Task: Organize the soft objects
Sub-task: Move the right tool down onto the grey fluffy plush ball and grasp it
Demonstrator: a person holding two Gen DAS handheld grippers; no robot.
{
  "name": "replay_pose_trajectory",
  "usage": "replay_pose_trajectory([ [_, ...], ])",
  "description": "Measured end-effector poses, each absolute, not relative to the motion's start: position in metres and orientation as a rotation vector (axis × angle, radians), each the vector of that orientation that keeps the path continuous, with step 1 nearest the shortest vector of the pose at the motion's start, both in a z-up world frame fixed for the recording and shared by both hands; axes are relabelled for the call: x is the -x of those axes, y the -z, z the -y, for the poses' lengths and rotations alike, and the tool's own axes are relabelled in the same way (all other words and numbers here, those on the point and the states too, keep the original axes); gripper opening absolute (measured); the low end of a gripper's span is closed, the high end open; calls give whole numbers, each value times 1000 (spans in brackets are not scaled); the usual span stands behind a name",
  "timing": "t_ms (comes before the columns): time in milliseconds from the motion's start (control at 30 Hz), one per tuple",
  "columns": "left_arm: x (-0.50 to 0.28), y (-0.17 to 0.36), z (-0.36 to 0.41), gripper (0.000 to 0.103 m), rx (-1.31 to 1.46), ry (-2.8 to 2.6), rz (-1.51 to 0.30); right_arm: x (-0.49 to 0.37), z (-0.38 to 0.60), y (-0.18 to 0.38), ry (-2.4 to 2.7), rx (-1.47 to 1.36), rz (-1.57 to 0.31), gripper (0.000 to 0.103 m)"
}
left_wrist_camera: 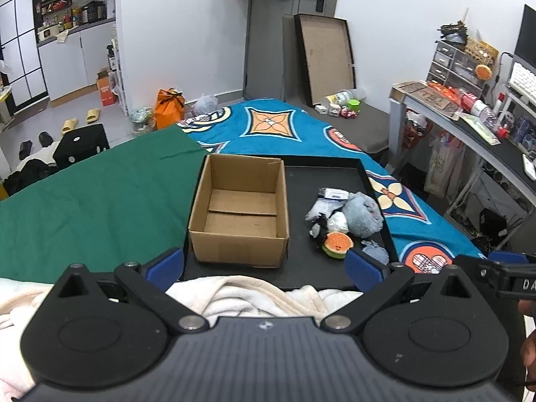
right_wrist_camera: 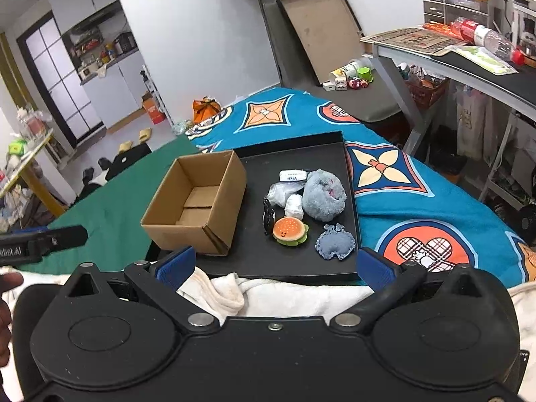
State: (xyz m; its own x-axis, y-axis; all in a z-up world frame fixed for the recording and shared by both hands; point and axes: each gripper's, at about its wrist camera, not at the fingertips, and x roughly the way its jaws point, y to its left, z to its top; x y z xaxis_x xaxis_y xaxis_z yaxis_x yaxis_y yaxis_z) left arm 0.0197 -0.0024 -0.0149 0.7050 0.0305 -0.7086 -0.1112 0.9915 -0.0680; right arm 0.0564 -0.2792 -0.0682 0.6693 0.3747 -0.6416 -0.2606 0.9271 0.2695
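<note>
Bed [right_wrist_camera: 418, 207] (blue patterned cover) carries green cloth [left_wrist_camera: 100, 201], black tray [right_wrist_camera: 294, 154].

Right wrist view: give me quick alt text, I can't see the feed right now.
The open right gripper hangs over a white blanket, facing a black tray holding an empty cardboard box and a cluster of small soft toys, including a burger plush.

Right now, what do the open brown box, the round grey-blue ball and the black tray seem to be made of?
Open brown box: corrugated cardboard, matte, with folded flaps and raw edges. Round grey-blue ball: plush fabric, fuzzy pile, probably stuffed. Black tray: rigid and matte with thin upright walls; whether card or plastic is unclear.
</note>
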Motion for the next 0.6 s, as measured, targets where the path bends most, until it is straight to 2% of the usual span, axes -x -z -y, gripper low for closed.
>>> replay_pose_trajectory([
  [600, -59, 40, -20, 102, 127, -142, -825, -90, 280, 87, -371, -183, -743, 103],
])
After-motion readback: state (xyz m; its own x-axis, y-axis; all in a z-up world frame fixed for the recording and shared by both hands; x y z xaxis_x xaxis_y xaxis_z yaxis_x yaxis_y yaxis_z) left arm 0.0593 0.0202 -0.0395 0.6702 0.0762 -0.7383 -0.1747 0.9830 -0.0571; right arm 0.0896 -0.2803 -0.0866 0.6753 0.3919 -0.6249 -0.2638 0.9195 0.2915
